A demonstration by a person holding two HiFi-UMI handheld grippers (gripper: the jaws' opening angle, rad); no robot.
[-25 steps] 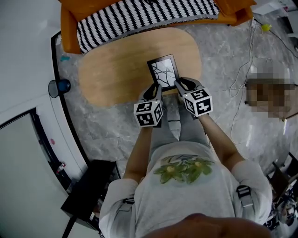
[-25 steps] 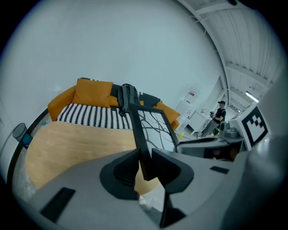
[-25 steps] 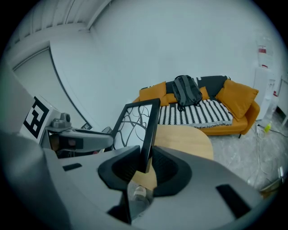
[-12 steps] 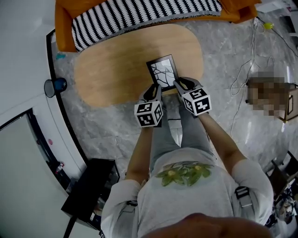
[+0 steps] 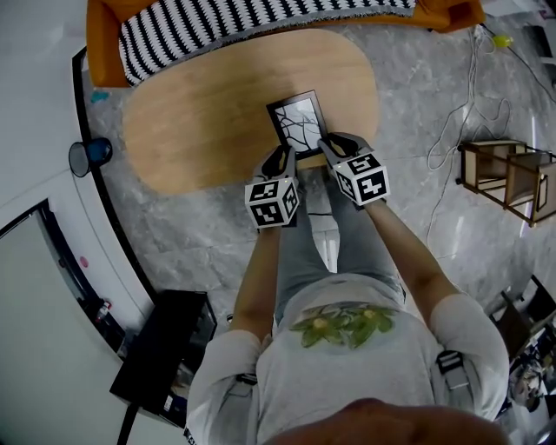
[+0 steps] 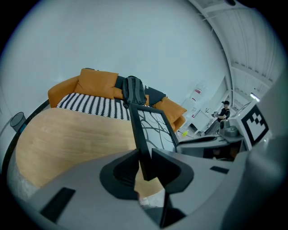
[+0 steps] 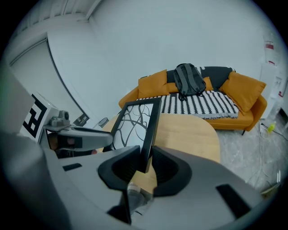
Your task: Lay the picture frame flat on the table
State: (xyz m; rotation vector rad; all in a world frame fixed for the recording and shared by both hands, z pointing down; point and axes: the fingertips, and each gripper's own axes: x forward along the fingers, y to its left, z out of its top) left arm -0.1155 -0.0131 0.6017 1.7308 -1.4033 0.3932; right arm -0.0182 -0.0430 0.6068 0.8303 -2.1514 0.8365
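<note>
One person [image 5: 347, 365]: seen from above in a grey shirt with a green print, both forearms stretched forward, a tool in each hand.
Left gripper [image 5: 280, 159]: marker cube on top, pointing forward and down. In the left gripper view [image 6: 145, 162] its dark jaws are clamped on the lower left corner of the picture frame [image 6: 153, 126], with the black edge pressed between them.
Right gripper [image 5: 334, 143]: marker cube on top, pointing forward and down. In the right gripper view [image 7: 145, 162] its jaws pinch the frame's lower right corner [image 7: 135, 121] in the same way.
Picture frame [image 5: 297, 122]: black border around a white sheet with dark bare branches. It is held by its two near corners over the near edge of the table [image 5: 208, 122], face towards the person and top edge farther away, not lying flat. Whether its lower edge touches the wood cannot be told.
Table top: oval, light wood, standing on a grey marbled floor [image 5: 200, 235].
Bin [image 5: 91, 154]: blue, on the floor off the table's left end, beside the wall.
Wooden stands [image 5: 508, 174]: on the floor to the right, well apart from the table.
Sofa [image 5: 104, 52]: orange, just beyond the table's far side, with a black-and-white striped cover [image 5: 261, 26] on the seat.
Backpack [image 7: 188, 81]: dark, upright on the sofa against the back cushions.
</note>
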